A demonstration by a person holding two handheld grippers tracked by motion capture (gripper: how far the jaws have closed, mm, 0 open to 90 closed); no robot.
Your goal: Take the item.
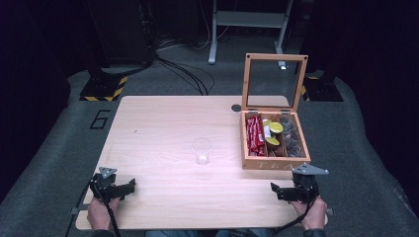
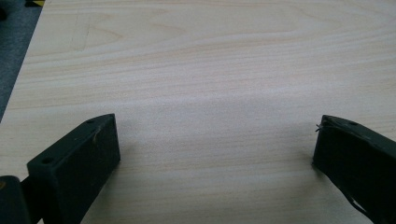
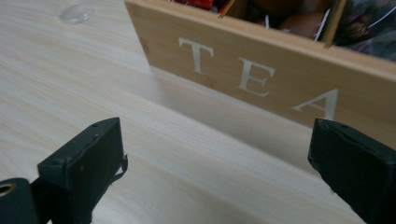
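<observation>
A wooden tea box (image 1: 274, 163), lid raised, stands on the right of the pale wood surface (image 1: 163, 128), just ahead of the right gripper (image 1: 284, 190), whose jaws gape empty. The left gripper (image 1: 123, 187), equally wide and empty, rests well apart, with a clear plastic cup (image 1: 201, 150), seemingly empty, between.

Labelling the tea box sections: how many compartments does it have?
3 in the tea box, side by side: left with red packets, middle with yellow-topped capsules, right with dark sachets.
</observation>
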